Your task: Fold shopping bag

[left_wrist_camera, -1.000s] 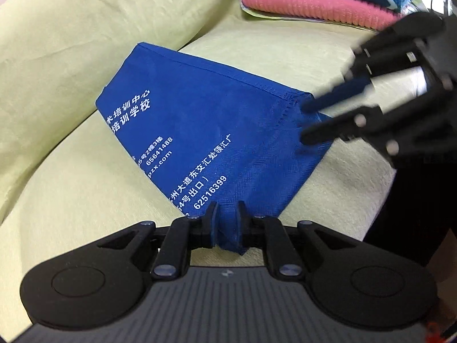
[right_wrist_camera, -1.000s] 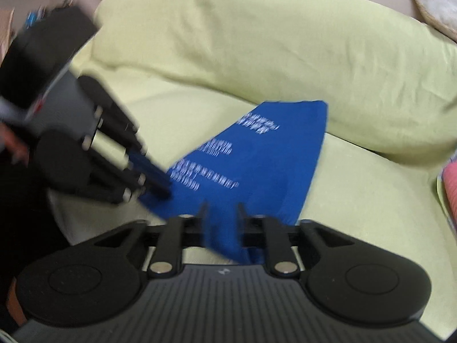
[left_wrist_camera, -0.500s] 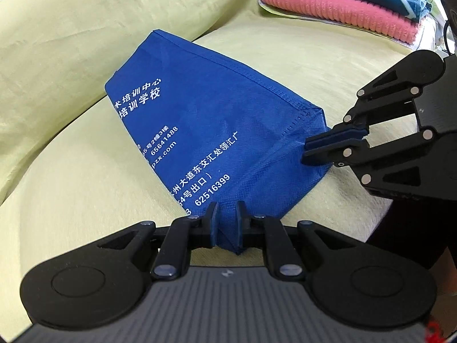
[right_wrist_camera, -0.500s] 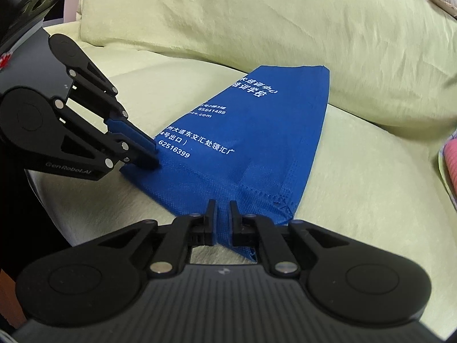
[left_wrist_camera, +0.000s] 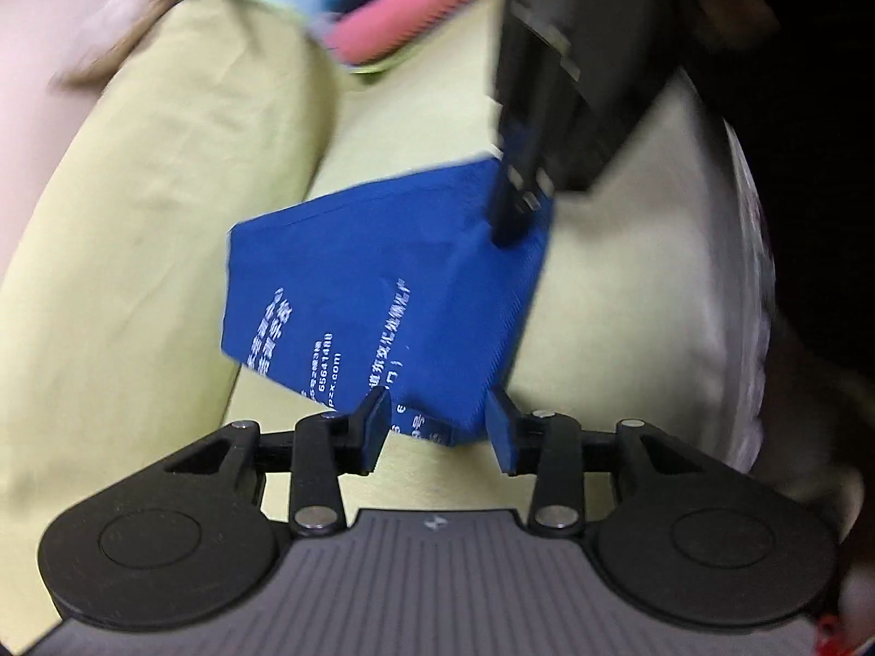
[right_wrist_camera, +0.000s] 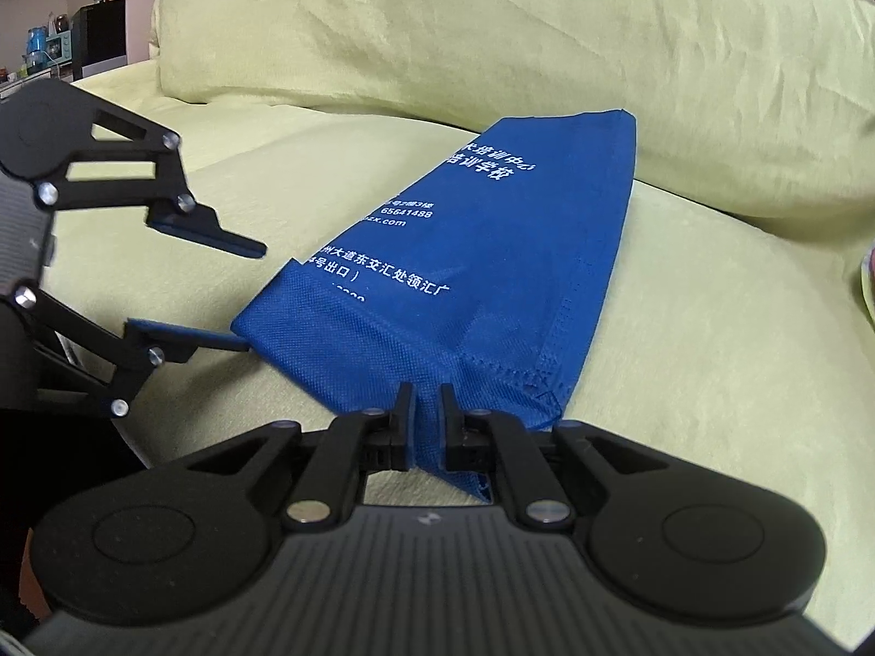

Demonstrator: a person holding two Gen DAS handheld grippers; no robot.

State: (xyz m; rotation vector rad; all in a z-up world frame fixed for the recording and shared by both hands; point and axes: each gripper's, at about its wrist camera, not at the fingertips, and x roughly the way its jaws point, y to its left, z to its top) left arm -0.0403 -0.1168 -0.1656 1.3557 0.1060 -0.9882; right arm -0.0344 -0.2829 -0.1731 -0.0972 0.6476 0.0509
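A blue non-woven shopping bag point(right_wrist_camera: 492, 251) with white print lies flattened on the green sofa seat point(right_wrist_camera: 683, 382). My right gripper point(right_wrist_camera: 424, 421) is shut on the bag's near corner seam. In the right wrist view my left gripper point(right_wrist_camera: 254, 297) stands open at the bag's left corner, one finger above it and one point(right_wrist_camera: 186, 340) level with its edge. The left wrist view is blurred: there the bag point(left_wrist_camera: 383, 273) lies just ahead of my open left gripper point(left_wrist_camera: 438, 425), its near corner between the fingertips without being clamped. The right gripper point(left_wrist_camera: 514, 213) pinches the bag's far corner.
Folded pink and blue towels point(left_wrist_camera: 394, 16) lie on the seat beyond the bag. A thick green back cushion point(right_wrist_camera: 492, 27) rises behind it. The seat's front edge drops off at the left point(right_wrist_camera: 126, 426). Dark furniture point(right_wrist_camera: 101, 35) stands far off across the room.
My left gripper has opened and let go of the bag's corner, and its view has swung and blurred. The right gripper stays shut on its corner.
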